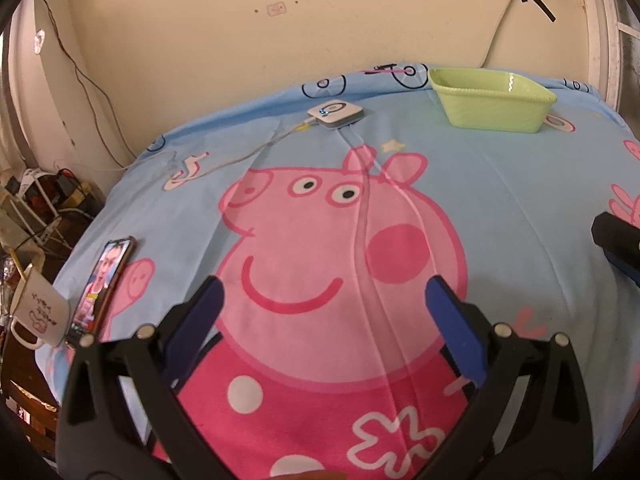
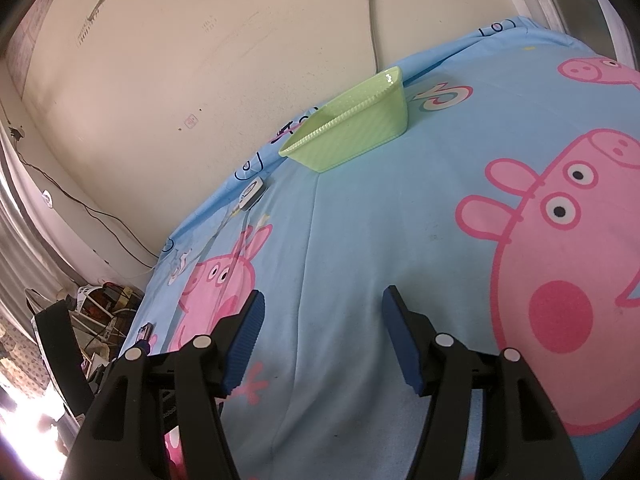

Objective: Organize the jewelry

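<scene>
A pale green rectangular dish [image 1: 494,98] sits at the far side of the bed, near the wall; the right wrist view shows the same dish [image 2: 352,136] up and ahead. What lies inside it is hidden by its walls. No jewelry shows in either view. My left gripper [image 1: 322,292] hovers open over the pink pig print, nothing between its blue pads. My right gripper [image 2: 322,304] is open too, over bare blue sheet, with nothing between its fingers. A dark part of the right gripper [image 1: 618,236] shows at the right edge of the left wrist view.
A blue cartoon bedsheet [image 1: 500,208] covers the bed. A small white device [image 1: 336,114] with cables lies left of the dish. A phone [image 1: 106,276] rests at the bed's left edge, beside a white mug [image 1: 38,314]. Clutter and cords fill the floor at left.
</scene>
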### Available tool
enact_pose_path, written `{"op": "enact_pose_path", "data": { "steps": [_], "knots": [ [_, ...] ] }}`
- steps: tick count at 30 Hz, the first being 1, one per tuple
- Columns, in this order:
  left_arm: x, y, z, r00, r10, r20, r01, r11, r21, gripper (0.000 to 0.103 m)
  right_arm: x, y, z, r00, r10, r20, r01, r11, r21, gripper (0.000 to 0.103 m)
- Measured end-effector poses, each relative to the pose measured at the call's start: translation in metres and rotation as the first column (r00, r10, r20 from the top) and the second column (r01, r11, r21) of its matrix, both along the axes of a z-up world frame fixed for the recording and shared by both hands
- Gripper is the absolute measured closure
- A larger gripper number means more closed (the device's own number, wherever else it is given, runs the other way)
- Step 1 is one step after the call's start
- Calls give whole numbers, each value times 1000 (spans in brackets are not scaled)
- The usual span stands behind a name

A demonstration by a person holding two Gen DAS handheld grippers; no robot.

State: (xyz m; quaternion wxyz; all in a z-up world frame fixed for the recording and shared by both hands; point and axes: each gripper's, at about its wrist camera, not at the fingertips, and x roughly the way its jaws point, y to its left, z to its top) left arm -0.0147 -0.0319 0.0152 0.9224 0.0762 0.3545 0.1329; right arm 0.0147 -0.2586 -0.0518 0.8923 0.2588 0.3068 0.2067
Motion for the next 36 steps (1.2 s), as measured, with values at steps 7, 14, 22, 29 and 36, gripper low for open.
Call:
{"op": "enact_pose_path", "data": {
  "steps": [7, 14, 22, 29, 36],
  "knots": [
    [1, 2, 0, 1000, 3, -2, -3, 1000, 1, 6, 0, 0, 0, 1000, 1, 0, -1, 1000, 0, 66],
    [1, 2, 0, 1000, 1, -1, -1, 1000, 4, 6, 0, 0, 1, 1000, 1, 0, -1, 1000, 0, 66],
    [3, 3, -1, 1000, -1, -2, 1, 1000, 6, 6, -1, 0, 1, 1000, 1, 0, -1, 1000, 0, 66],
    [3, 6, -1, 1000, 14, -4, -14, 1000, 1, 6, -1, 0, 1, 1000, 1, 0, -1, 1000, 0, 66],
    [4, 8, -2, 1000, 20, -7, -20, 1000, 1, 6, -1, 0, 1, 1000, 1, -1, -1, 1000, 1, 66]
  ]
}}
